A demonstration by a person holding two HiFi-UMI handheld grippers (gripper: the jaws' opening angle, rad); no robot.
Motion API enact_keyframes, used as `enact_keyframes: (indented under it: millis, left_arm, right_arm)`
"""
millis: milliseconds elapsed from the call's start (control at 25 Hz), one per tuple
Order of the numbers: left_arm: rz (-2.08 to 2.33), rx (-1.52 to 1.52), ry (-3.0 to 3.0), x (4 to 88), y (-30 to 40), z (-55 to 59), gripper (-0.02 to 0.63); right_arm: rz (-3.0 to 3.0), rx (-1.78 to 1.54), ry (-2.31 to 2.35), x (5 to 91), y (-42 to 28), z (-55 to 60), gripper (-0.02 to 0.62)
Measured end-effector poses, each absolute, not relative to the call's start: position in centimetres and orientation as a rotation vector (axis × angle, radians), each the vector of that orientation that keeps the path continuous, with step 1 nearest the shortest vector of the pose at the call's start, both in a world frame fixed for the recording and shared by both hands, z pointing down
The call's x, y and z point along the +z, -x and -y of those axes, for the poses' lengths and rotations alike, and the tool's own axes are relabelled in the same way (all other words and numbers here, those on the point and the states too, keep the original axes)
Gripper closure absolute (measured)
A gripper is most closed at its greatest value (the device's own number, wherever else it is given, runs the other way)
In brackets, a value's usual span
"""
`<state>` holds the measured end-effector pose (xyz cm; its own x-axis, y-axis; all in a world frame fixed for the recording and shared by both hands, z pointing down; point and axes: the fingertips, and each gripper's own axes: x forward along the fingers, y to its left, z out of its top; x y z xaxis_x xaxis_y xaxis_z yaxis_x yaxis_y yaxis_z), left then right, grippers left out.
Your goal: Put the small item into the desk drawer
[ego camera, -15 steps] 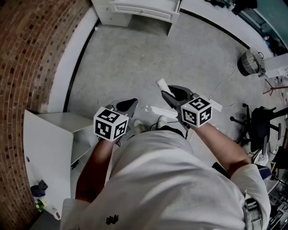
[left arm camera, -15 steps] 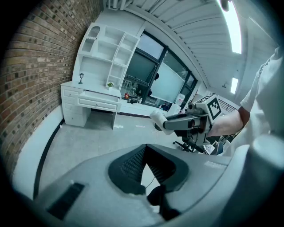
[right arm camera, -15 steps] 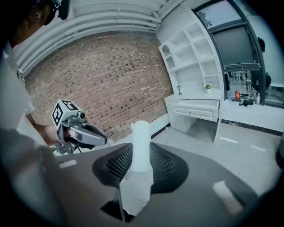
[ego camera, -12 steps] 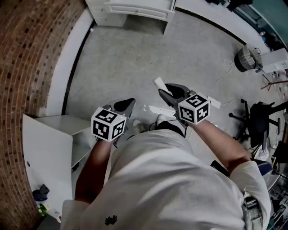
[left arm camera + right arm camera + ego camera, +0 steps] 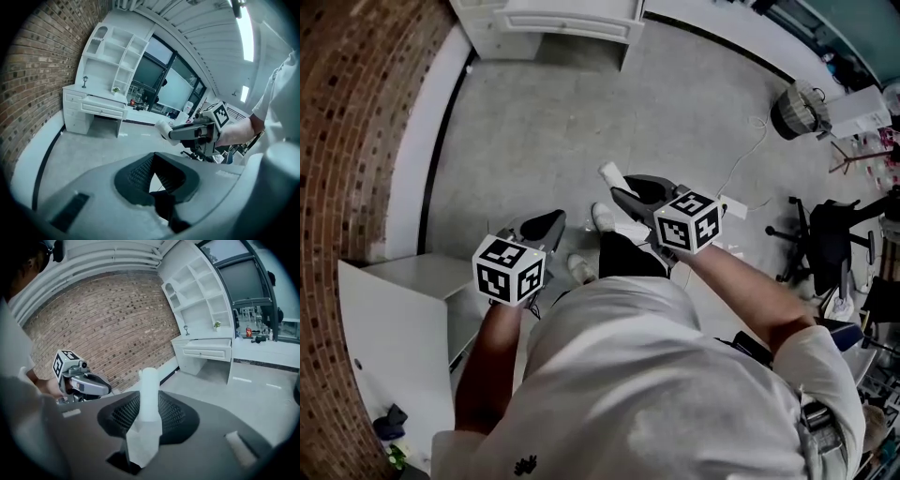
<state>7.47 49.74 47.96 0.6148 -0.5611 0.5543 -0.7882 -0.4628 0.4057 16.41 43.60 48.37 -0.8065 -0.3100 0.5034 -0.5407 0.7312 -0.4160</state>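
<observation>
we see right gripper [image 5: 149, 417] jaws pinching the small white item [image 5: 150, 387]; left gripper [image 5: 152, 161] jaws look pressed together, empty, view's tight.

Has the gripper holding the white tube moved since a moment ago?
No, not noticeably: the head view itself swung; the right gripper and white tube keep the same gap to the white desk.

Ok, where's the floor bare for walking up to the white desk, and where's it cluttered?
Bare: the grey floor between the brick wall's white baseboard and the white desk with drawers ahead. Crowded: the right side, with a black office chair and a white cable; a white open cabinet stands at near left.
</observation>
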Motion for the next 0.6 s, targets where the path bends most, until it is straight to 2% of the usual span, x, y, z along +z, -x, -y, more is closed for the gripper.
enact_keyframes:
  millis: [320, 600]
  left_arm:
    - [1.108, 0.449, -2.150, 48.6, -5.2, -44.7, 0.601]
    - [1.161, 0.467, -2.164, 46.3, -2.4, -35.5, 0.601]
  right_arm:
    - [2.546, 0.777, -0.616, 49.0, -14.4, -36.9, 0.465]
    - [2.584, 0.755, -0.603, 47.8, -12.0, -25.5, 0.465]
